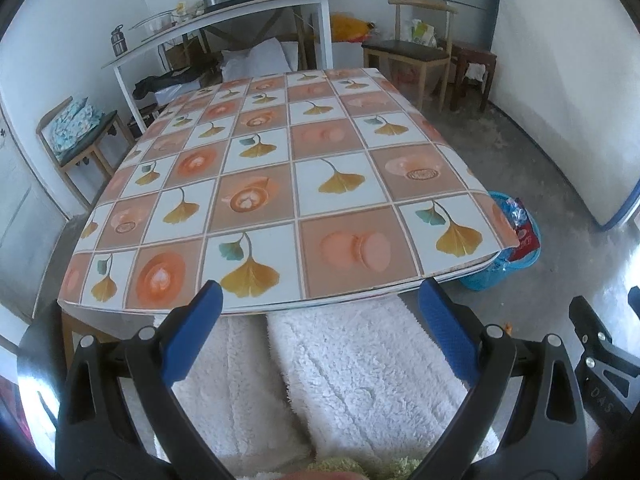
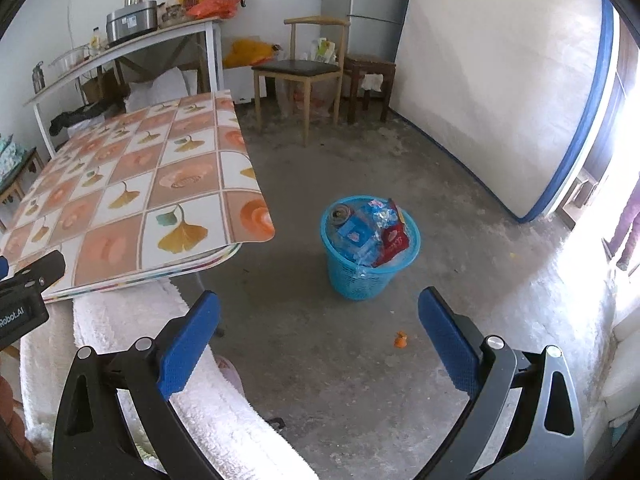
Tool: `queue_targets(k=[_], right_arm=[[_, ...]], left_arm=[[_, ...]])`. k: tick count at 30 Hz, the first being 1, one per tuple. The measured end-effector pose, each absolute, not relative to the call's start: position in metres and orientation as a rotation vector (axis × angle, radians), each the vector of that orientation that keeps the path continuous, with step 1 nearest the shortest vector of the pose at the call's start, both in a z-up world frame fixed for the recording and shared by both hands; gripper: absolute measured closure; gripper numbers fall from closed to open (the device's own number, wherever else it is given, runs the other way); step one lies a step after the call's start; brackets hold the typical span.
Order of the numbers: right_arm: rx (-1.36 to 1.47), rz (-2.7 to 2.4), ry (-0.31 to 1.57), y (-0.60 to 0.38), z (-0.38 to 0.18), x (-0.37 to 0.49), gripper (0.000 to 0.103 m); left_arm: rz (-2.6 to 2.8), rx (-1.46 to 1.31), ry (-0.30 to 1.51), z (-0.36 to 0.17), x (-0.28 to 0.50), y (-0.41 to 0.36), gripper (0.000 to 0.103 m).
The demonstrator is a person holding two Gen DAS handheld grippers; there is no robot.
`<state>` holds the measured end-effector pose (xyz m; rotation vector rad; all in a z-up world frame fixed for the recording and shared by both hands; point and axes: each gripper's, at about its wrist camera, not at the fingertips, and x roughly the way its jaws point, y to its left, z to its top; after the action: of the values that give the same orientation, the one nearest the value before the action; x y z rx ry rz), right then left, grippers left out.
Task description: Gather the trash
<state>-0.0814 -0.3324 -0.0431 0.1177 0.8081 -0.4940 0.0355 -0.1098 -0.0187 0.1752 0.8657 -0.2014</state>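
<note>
Through the left wrist camera: left gripper (image 1: 320, 304) spread wide with nothing between its blue pads, hanging just short of the near edge of a table (image 1: 280, 168) covered in a checked cloth of ginkgo leaves, macarons and coffee cups. Bare tabletop, long axis running away from the lens. White fleecy trouser legs (image 1: 352, 368) below the jaws. Past the table's near right corner, half hidden by it, a blue mesh trash basket (image 1: 504, 268) on the concrete floor, a red wrapper (image 1: 525, 240) sticking up out of it — white lettering on it, too blurred to read. At the right margin, part of the other tool's black frame with "DAS" embossed. Through the right wrist camera: right gripper (image 2: 319, 306) likewise wide open and empty, aimed down at the floor. Upright beyond it, well apart from the fingers, the basket (image 2: 360, 276), filled to the rim: a can (image 2: 341, 213) mouth-up at the back left, crumpled blue plastic packaging (image 2: 362, 232) with a small label that cannot be made out, and the red wrapper (image 2: 394, 242) leaning against the right side. Small orange scrap (image 2: 400, 339) on the floor between basket and right finger. At the left margin, the left tool's black body printed "Robot.AI" — first letters cut off by the frame.
</note>
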Motion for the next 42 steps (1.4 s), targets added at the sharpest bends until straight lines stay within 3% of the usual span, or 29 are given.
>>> queue_targets(k=[42], right_arm=[[0.117,-0.519,0.820,-0.344,-0.043,-0.083,0.007]], left_arm=[[-0.324,0.215,0.872,-0.021,0.028,-0.132,0.009]])
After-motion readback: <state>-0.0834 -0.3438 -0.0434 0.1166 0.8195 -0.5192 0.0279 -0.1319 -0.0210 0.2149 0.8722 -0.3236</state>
